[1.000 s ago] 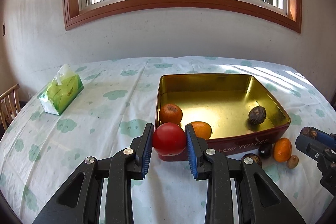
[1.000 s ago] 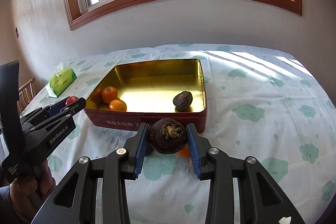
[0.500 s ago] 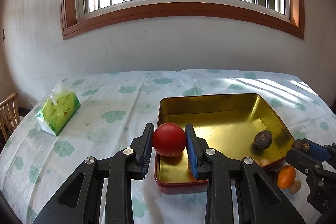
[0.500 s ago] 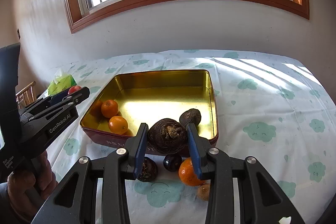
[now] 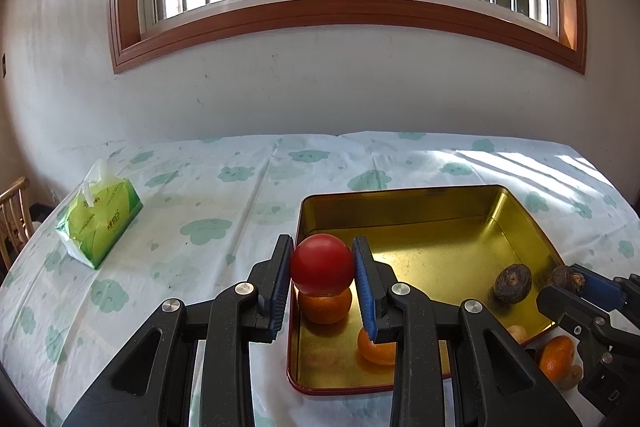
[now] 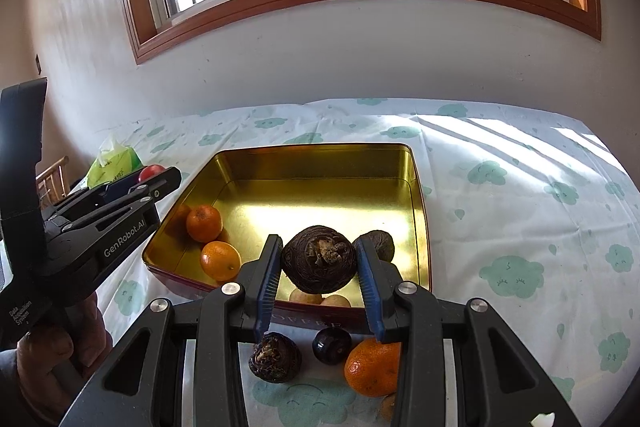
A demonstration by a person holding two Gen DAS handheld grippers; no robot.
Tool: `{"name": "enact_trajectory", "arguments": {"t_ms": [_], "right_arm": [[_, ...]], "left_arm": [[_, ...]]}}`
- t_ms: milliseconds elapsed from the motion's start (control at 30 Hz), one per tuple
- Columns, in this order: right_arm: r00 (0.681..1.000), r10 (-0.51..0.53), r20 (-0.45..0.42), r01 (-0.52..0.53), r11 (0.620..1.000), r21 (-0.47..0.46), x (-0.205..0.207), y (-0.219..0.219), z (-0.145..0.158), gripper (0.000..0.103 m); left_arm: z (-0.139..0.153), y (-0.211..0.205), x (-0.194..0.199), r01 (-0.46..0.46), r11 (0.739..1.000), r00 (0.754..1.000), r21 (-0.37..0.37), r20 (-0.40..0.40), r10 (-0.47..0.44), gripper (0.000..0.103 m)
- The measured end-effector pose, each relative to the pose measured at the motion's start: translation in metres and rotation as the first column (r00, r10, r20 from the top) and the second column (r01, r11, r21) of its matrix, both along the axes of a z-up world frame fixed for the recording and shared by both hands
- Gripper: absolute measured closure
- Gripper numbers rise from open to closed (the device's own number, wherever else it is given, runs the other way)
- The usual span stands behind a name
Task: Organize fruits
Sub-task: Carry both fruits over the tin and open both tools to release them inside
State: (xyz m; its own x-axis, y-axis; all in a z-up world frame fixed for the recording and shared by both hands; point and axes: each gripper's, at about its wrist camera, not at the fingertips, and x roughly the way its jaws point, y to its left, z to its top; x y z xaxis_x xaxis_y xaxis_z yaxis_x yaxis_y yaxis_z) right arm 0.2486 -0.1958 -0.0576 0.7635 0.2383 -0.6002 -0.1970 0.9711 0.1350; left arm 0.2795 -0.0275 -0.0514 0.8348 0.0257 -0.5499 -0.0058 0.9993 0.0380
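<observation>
While over the tin [image 5: 524, 211] | left gripper [image 5: 322, 277] clamps tomato [image 5: 322, 263] | right gripper [image 6: 319, 269] clamps brown fruit [image 6: 319, 259]

Left claw [image 5: 322, 279], right claw [image 6: 318, 269]: black plastic arms, blue ribbed pads, silver screws; white "GenRobot.AI" lettering; bare hand [image 6: 60, 351].

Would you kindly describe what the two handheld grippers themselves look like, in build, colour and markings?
Both the left gripper and the right gripper are matte black plastic with triangular cut-outs, silver round bolts and ribbed blue pads. The left one's side reads "GenRobot.AI" in white, and a bare hand grips its handle. No cables show.
</observation>
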Motion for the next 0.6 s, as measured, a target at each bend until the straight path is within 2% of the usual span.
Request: {"name": "enact_trajectory", "arguments": {"t_ms": [600], "right_arm": [[1.000, 0.009, -0.013, -0.009, 1.000, 0.001, 0.018, 0.004, -0.009, 0.069]], "left_arm": [[-0.009, 0.004, 0.018, 0.002, 1.000, 1.000, -0.016, -0.019, -0.002, 0.072]]}}
